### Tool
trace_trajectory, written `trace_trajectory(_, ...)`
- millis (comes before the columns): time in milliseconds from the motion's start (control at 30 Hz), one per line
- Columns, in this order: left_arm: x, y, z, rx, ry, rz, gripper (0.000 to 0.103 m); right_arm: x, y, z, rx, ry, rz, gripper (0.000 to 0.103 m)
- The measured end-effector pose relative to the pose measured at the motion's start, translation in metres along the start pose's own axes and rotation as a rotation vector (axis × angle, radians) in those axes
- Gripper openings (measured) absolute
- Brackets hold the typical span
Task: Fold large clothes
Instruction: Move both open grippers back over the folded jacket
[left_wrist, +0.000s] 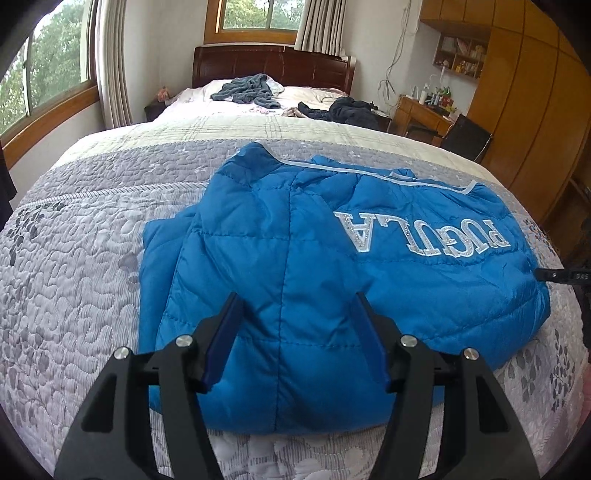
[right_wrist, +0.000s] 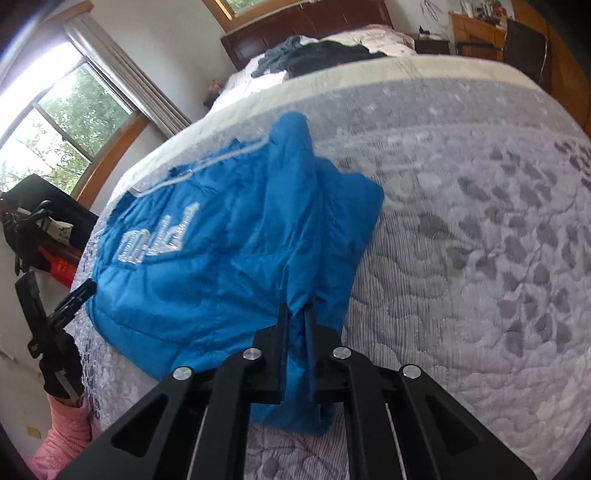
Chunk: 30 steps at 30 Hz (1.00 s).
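A blue puffer jacket (left_wrist: 295, 240) with silver lettering lies partly folded on the grey quilted bedspread (left_wrist: 74, 258). My left gripper (left_wrist: 296, 297) is open just above the jacket's near edge, with the padded fabric showing between its fingers but not pinched. In the right wrist view, my right gripper (right_wrist: 295, 314) is shut on a bunched fold at the edge of the jacket (right_wrist: 207, 266), lifting it slightly off the bedspread (right_wrist: 480, 221). The left gripper (right_wrist: 74, 295), held by a gloved hand with a pink sleeve, shows at the jacket's far side.
A grey-blue garment (left_wrist: 247, 88) and dark clothes (left_wrist: 347, 109) lie near the wooden headboard (left_wrist: 269, 66). A desk (left_wrist: 421, 110), a black chair (left_wrist: 469, 136) and a wardrobe (left_wrist: 535, 110) stand to the right, and windows (left_wrist: 48, 74) to the left.
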<state>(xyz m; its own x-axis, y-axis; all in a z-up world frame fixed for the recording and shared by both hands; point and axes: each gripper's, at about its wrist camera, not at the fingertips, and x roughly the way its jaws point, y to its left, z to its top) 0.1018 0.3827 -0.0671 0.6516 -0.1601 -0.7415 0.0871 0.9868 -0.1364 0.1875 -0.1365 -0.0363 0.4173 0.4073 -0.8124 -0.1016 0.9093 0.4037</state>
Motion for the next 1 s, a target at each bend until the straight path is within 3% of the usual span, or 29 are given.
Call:
trace_trajectory(267,0.001,0.000,-0.003,0.008,-0.005,0.013,0.063,0.008,0.000,-0.003,0.001,0.006,-0.017,0.010)
trace_trajectory(433,-0.004,-0.002,-0.003,0.005,-0.007,0.005,0.063,-0.013,0.013,0.002,-0.014,-0.037,-0.045,0.016)
trace_trajectory(500,-0.010,-0.007,-0.003,0.009,-0.014,-0.005,0.063,-0.024,0.021,0.003,-0.024,-0.058,-0.044,0.023)
trace_trajectory(633,-0.020,-0.017,-0.002,0.028,-0.036,-0.026,0.064,-0.035,0.037,0.005,-0.064,-0.079,-0.026,0.023)
trace_trajectory(833,-0.010,-0.016,-0.003,0.025,-0.007,-0.018,0.065,-0.017,0.054,0.004,-0.108,-0.034,-0.027,0.023)
trace_trajectory(1000,0.003,0.001,-0.003,-0.002,0.015,-0.012,0.067,0.009,0.043,-0.001,-0.080,0.019,-0.052,0.018)
